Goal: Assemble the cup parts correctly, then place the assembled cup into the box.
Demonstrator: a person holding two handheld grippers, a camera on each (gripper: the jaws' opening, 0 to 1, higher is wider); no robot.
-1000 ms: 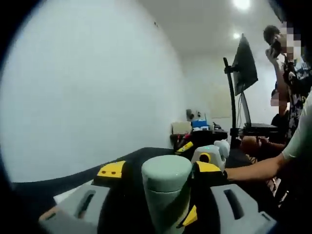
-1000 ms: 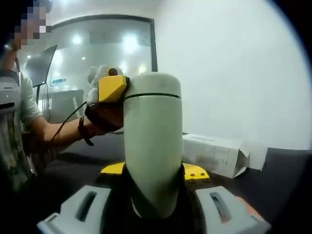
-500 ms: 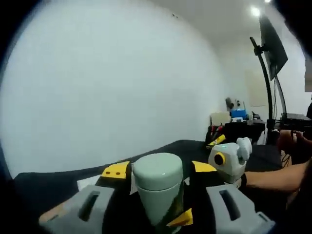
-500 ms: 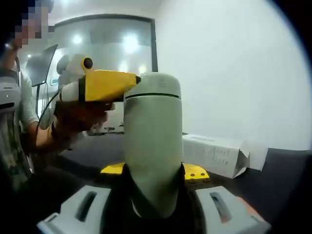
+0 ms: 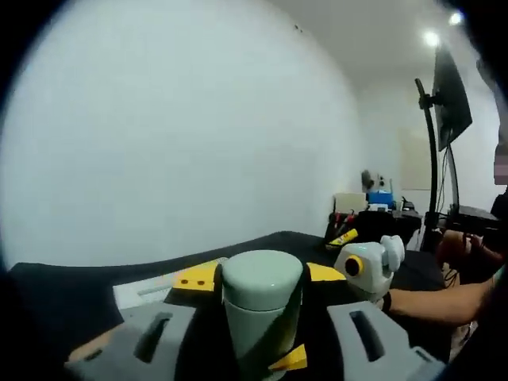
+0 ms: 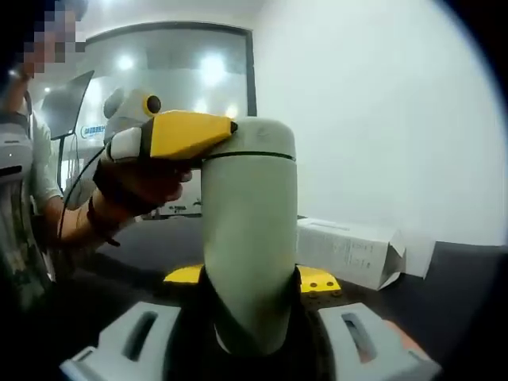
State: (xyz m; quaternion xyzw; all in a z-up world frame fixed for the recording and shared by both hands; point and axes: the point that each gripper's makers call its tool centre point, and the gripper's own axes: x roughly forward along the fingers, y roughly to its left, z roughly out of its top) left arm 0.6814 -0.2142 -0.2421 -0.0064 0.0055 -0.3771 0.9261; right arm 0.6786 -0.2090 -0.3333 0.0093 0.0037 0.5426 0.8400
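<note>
In the right gripper view our right claw (image 6: 250,305) is clamped on the one cup (image 6: 249,230), its two yellow-tipped jaws pressed to either side of the cup's lower body. The cup stands upright between them, long axis vertical, lid end up, with a dark seam ringing it just under the lid. Our left claw (image 6: 190,135) comes in from the left and closes on the lid (image 6: 258,136) at the top of that cup; a hand (image 6: 139,178) grips its handle.

In the left gripper view the left claw (image 5: 262,278) holds the pale green lid (image 5: 262,278) from both sides, the domed top facing the camera. Just right of the cup the right claw's grey body (image 5: 365,266) shows, with an arm (image 5: 432,298) behind it.

Right of the cup, well apart from it, one white box (image 6: 353,250) lies on its side on the dark worktop (image 6: 460,294); the stretch of worktop between cup and box is open. A plain white wall (image 6: 381,111) rises behind the box. Left of the cup a person (image 6: 24,175) stands by a glass partition.
</note>
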